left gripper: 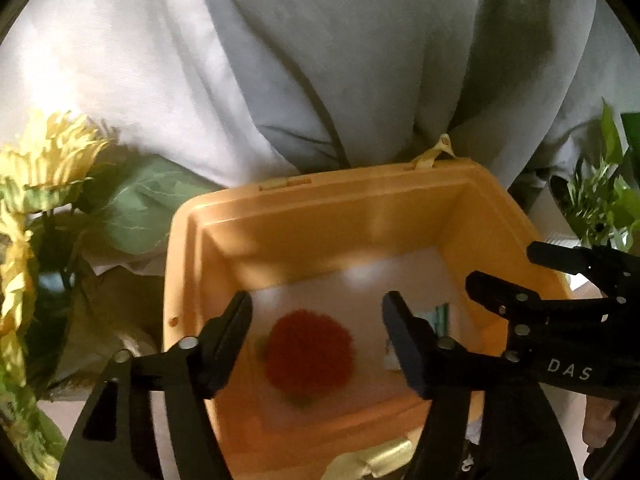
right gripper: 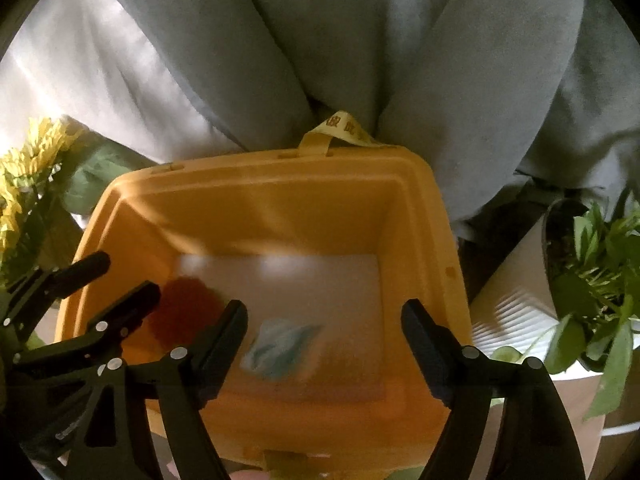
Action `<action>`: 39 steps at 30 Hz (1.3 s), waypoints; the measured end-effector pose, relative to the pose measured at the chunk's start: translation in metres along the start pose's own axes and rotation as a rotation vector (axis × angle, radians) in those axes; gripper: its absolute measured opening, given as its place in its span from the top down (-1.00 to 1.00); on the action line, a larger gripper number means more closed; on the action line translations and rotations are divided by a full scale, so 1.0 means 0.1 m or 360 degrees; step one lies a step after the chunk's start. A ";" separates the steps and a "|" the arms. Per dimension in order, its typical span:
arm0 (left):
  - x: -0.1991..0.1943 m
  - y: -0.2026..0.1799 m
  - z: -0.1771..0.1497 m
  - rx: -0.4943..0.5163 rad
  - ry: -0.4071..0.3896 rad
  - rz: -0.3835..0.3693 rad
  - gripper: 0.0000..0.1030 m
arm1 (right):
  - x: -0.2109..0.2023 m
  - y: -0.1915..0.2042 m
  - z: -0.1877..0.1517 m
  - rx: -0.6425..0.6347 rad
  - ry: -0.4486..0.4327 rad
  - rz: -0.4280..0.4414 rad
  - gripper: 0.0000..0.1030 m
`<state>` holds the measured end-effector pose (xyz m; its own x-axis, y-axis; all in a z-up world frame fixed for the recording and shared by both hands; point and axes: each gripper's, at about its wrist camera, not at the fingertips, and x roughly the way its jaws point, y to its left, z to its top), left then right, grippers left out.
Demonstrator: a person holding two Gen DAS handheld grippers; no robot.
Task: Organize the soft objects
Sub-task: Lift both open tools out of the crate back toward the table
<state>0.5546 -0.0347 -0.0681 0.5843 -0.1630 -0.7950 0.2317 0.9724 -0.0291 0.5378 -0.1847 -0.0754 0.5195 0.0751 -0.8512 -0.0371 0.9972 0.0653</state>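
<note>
Below parted left fingers (left gripper: 232,332), red pompom (left gripper: 308,350)

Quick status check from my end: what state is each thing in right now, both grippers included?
Yellow plastic bin: open, no lid on.
Red fluffy pompom: lying on the bin floor, not gripped.
Pale blue-white soft item: lying on the bin floor, not gripped.
Left gripper: open, empty, above the pompom.
Right gripper: open, empty, over the bin.

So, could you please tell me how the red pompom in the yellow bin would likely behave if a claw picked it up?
The red pompom looks fluffy, so it probably squashes easily and weighs little. Its roundness suggests it might roll across the yellow bin's smooth floor if nudged.
</note>
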 end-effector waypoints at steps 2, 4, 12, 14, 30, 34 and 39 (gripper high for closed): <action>-0.07 0.00 -0.02 -0.0010 -0.0010 0.0010 -0.36 | -0.06 -0.01 -0.01 0.0005 -0.0022 -0.0019 -0.55; -0.15 0.00 -0.04 -0.0017 -0.0033 0.0021 -0.39 | -0.13 -0.02 -0.02 0.0009 -0.0047 -0.0035 -0.55; -0.71 -0.08 -0.20 -0.0006 -0.0199 0.0081 -0.56 | -0.59 -0.14 -0.18 0.0050 -0.0246 -0.0100 -0.56; -0.87 -0.11 -0.26 -0.0014 -0.0255 0.0084 -0.57 | -0.74 -0.18 -0.23 0.0062 -0.0295 -0.0098 -0.56; -1.74 -0.32 -0.89 -0.0012 -0.0449 0.0151 -0.64 | -1.67 -0.10 -0.96 0.0021 -0.0548 -0.0163 -0.57; -1.88 -0.37 -1.04 -0.0008 -0.0468 0.0179 -0.65 | -1.77 -0.06 -1.16 0.0015 -0.0573 -0.0153 -0.60; -2.04 -0.46 -1.28 -0.0018 -0.0497 0.0209 -0.69 | -1.86 -0.12 -1.40 0.0036 -0.0618 -0.0128 -0.60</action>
<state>0.3251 -0.0251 0.0174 0.8191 -0.0781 -0.5683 0.1312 0.9899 0.0531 0.3219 -0.2098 0.0090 0.8044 -0.0138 -0.5939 0.0332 0.9992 0.0218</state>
